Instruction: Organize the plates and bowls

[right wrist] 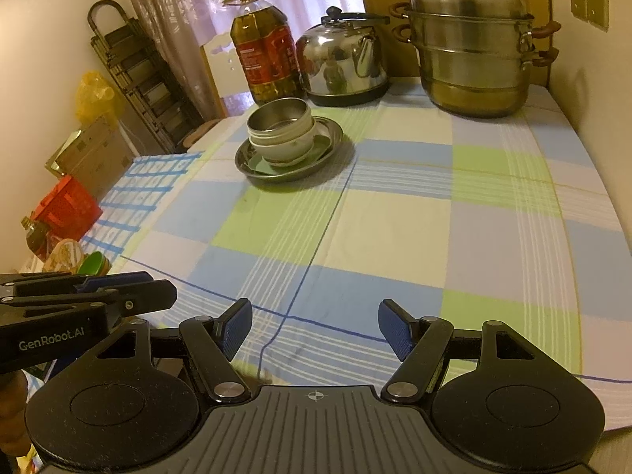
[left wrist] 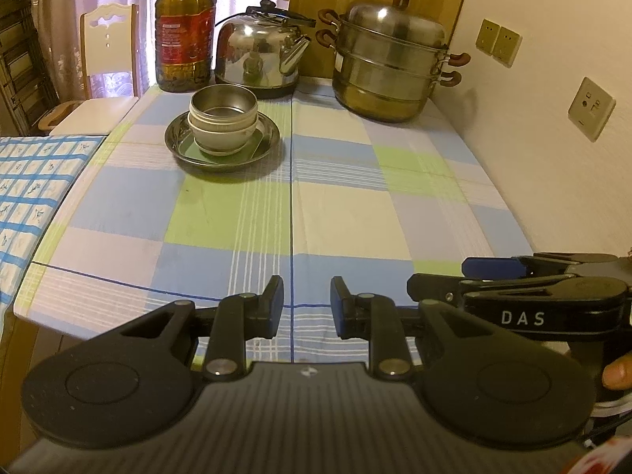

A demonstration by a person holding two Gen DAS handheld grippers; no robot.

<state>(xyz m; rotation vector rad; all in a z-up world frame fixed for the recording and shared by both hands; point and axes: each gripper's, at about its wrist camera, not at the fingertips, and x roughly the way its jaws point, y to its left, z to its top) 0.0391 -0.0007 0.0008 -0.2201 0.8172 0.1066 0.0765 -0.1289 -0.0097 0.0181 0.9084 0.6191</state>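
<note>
Bowls [left wrist: 223, 122] nested on the plate [left wrist: 185, 154] at upper left could topple if nudged; left tongs [left wrist: 307, 303] and right tongs [right wrist: 315, 330] both spread, empty.

My right tongs [right wrist: 315, 330] hang open and empty over the near edge of the checked-cloth table [right wrist: 395, 217]. Far ahead, a stack of round bowls, steel one on top [right wrist: 281, 128], sits on a shallow round steel plate [right wrist: 294, 150]. My left tongs [right wrist: 118, 288] show at lower left.
</note>
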